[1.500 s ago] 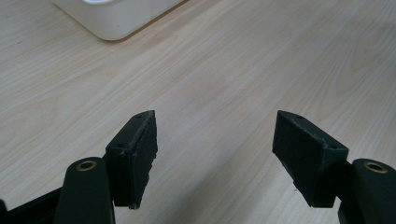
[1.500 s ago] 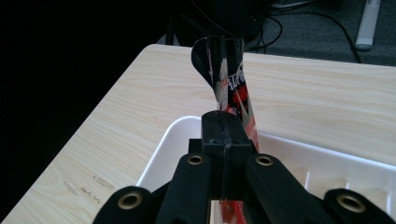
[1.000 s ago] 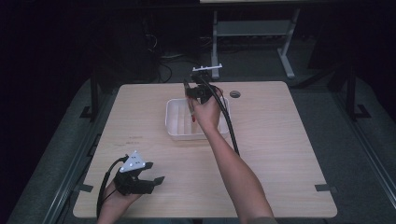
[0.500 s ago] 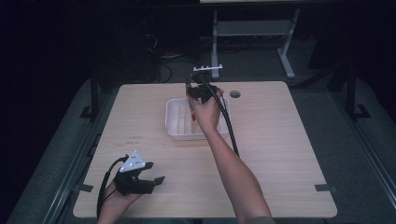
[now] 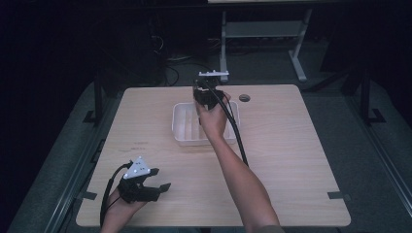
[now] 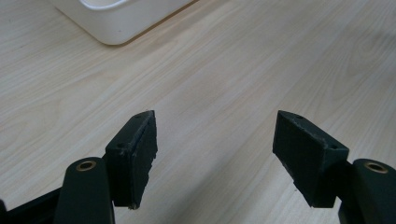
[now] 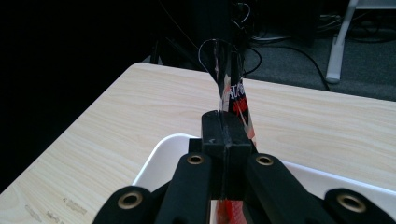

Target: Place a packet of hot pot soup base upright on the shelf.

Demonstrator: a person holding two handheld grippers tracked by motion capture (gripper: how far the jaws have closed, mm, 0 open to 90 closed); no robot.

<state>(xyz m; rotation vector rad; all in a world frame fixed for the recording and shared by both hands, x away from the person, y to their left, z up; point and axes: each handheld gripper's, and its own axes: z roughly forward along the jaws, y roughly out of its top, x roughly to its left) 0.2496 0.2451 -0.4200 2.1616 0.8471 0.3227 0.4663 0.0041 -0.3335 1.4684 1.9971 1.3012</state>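
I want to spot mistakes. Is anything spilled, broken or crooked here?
Nothing stands out. The white plastic tray sits flat on the pale wooden table, and the right gripper pinches a thin red-printed clear wrapper above it. The left gripper rests open.

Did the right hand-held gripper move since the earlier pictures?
Barely, if at all: the right hand-held gripper is still above the white tray's far edge, shut on a thin packet.

- The room was dark; light fell mainly on the table (image 5: 291, 145).
- The table was pale wood with rounded corners and a round dark hole (image 5: 244, 98) near its far edge.
- Grey floor (image 5: 369, 160) lay around it.
- A pale metal stand (image 5: 262, 34) with splayed feet stood beyond the far edge.
- Dark cables (image 5: 170, 58) lay tangled on the floor to the stand's left.
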